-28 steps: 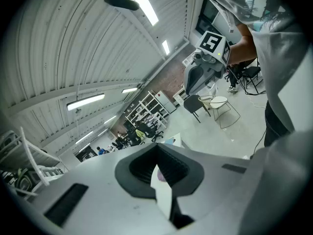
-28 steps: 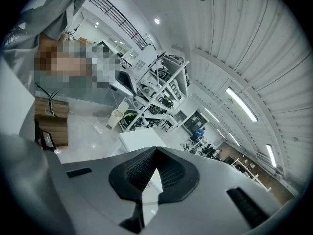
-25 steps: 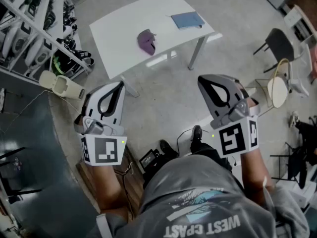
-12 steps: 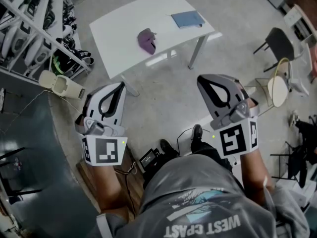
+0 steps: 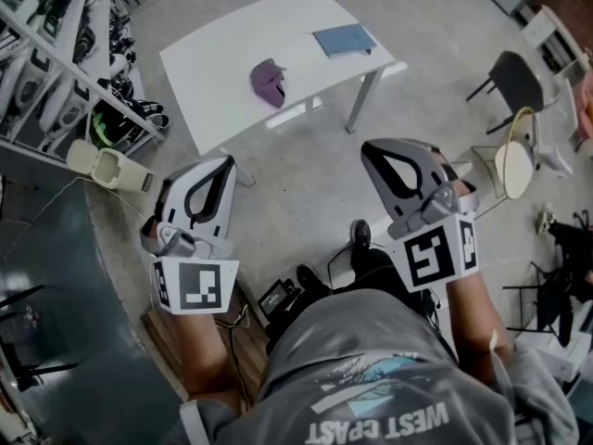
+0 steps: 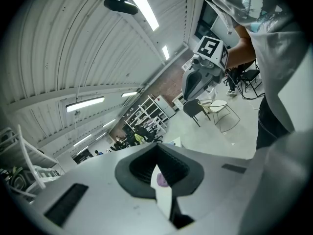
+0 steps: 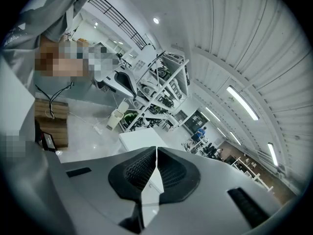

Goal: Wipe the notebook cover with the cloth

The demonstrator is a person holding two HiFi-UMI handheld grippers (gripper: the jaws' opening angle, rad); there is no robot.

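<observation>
The notebook [image 5: 345,39] lay at the far corner of the white table [image 5: 208,63], apart from the cloth [image 5: 269,82], and with the left gripper [image 5: 224,163] and right gripper [image 5: 370,149] clenched empty well short, wiping apparently hadn't begun.

Open grey floor [image 5: 306,179] lies between me and the white table [image 5: 213,63]. The tabletop is mostly bare. The purple cloth [image 5: 268,82] and the blue notebook [image 5: 345,39] lie well apart on it. Racks [image 5: 46,72] crowd the table's left side, and a cream bin [image 5: 107,167] lies near them. Chairs [image 5: 517,80] stand off right. A small box [image 5: 278,297] and cables sit by my feet.
</observation>
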